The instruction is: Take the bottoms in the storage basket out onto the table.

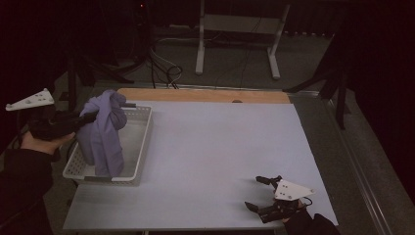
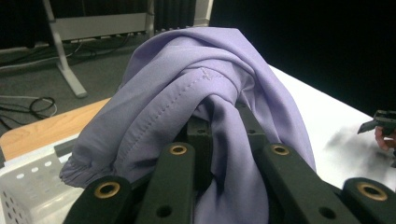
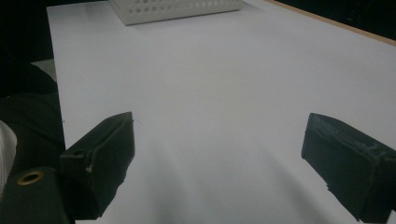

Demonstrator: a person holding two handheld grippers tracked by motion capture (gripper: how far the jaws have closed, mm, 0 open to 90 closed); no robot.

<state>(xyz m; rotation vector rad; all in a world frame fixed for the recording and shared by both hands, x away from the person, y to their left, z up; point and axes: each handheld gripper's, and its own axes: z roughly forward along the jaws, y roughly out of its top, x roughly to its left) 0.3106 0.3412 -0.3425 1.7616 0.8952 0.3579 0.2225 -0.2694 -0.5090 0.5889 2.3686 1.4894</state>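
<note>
Here our left claw is clamped on the purple cloth, which hangs over the white basket at the counter's left edge, its lower end still inside. We should lift until the hem clears the rim, then carry it across. Our right claw rests near the front edge, jaws apart and empty.

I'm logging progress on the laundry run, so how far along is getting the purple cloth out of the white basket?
Done: the left tongs are shut on the purple cloth and hold it bunched and raised. In hand: the lift, since the cloth's lower end hangs down inside the white basket. Left: clearing the rim and probably laying it on the table. The right tongs rest open at the near right, holding nothing.
</note>
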